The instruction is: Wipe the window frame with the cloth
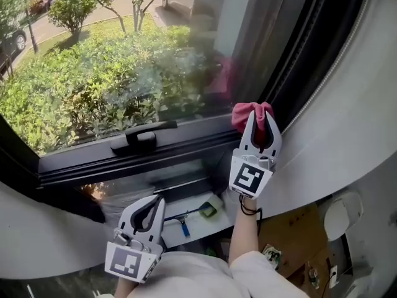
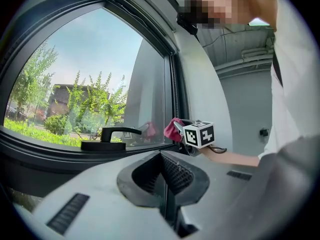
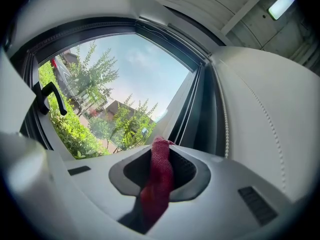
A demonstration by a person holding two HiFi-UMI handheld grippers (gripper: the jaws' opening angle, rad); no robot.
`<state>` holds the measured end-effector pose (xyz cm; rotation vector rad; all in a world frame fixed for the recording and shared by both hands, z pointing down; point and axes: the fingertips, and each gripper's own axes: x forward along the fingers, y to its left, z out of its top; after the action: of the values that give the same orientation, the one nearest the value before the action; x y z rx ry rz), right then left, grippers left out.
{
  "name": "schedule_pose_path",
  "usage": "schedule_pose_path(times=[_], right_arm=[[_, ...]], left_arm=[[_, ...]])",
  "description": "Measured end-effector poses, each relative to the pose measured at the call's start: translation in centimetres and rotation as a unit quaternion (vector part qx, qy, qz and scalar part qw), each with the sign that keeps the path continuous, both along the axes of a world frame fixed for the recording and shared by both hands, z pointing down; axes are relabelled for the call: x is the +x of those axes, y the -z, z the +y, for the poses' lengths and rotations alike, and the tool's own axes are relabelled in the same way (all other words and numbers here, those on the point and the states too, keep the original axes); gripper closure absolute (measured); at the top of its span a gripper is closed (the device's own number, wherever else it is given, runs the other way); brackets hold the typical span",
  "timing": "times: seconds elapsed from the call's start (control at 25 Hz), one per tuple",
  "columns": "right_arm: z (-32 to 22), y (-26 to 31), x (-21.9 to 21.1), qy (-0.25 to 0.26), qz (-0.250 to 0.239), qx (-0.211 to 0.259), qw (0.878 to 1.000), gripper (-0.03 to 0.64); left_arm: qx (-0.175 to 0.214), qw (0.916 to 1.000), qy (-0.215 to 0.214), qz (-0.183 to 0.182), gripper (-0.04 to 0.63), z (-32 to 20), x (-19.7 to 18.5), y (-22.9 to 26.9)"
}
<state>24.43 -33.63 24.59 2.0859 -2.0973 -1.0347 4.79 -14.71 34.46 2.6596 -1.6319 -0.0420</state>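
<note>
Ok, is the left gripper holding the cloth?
No, the left gripper has its jaws together on nothing, while the cloth is clamped in the right gripper.

Cloth (image 1: 245, 113) partly behind right gripper (image 1: 261, 126)

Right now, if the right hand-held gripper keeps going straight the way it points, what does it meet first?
The red cloth in the right hand-held gripper leads, and would likely meet the window frame at its lower right corner, below the glass. Depth is unclear; it may already touch.
</note>
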Motion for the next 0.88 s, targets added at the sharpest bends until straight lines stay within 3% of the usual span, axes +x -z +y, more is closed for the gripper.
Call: schedule_pose_path(times=[0.36,0.88], right_arm=[[-0.2,-2.3,0.2,-0.016,0.020,-0.031,0.999,0.534],[-0.2,-3.6,0.2,-0.022,0.011,-0.048,0.999,0.534]], left_arm=[[-0.008,1.0000,0.002,0.003,0.588,0.3,-0.8,-0.4],[-0.003,1.0000,-0.001,0.005,0.587,0.3,-1.7,0.1]])
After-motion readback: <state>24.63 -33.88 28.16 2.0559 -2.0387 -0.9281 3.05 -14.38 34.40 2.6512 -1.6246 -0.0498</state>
